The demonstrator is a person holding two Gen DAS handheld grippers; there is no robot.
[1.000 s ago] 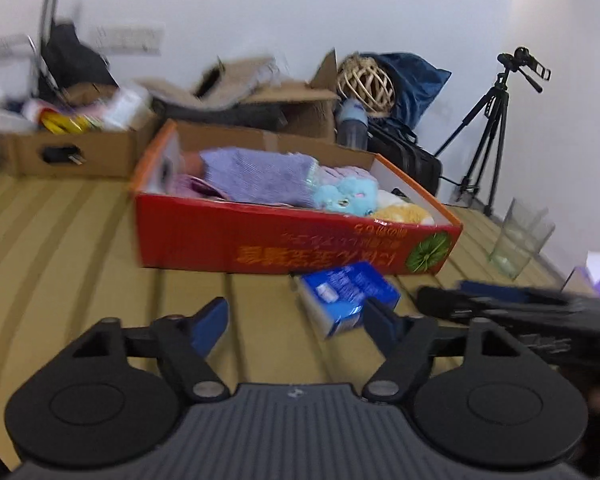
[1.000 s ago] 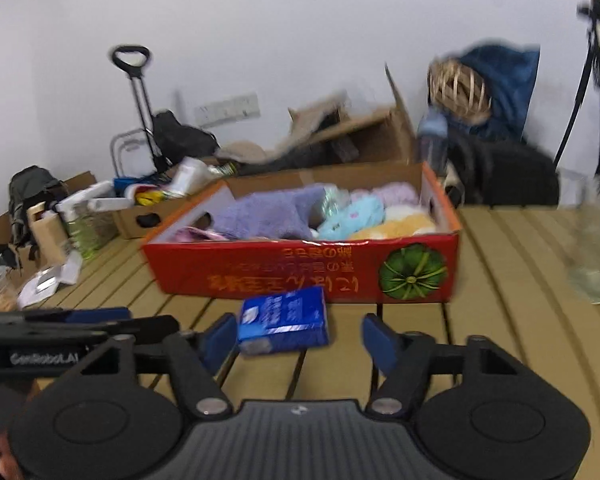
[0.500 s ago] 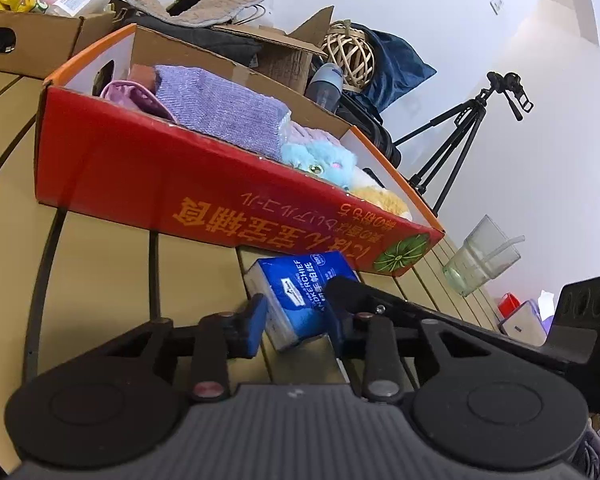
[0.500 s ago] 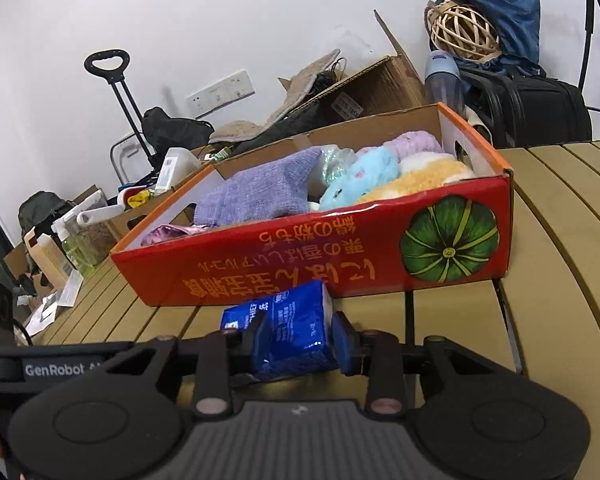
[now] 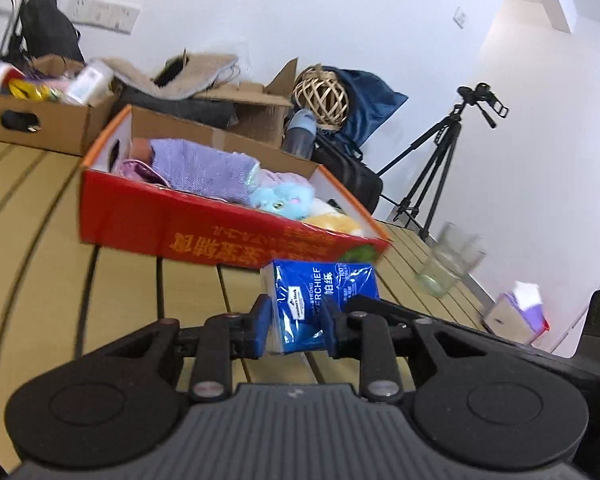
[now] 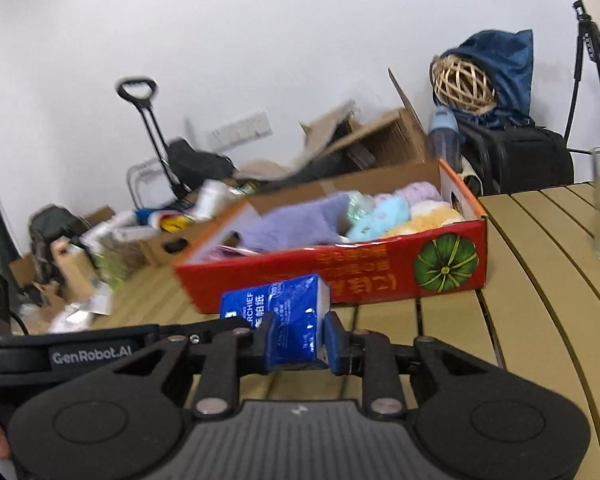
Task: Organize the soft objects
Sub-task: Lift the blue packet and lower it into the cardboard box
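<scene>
The left gripper (image 5: 295, 326) has its jaws closed on the blue tissue pack (image 5: 318, 304), which is lifted above the slatted worktop (image 5: 40, 248) just in front of the red cardboard box (image 5: 220, 232) filled with plush toys (image 5: 282, 198). The right gripper (image 6: 297, 342) grips the same pack (image 6: 284, 322) from the other side. To the right stands a drinking glass (image 5: 446, 266).

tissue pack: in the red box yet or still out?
Out. The tissue pack is clamped between the left gripper and the right gripper, in front of the red box.
</scene>
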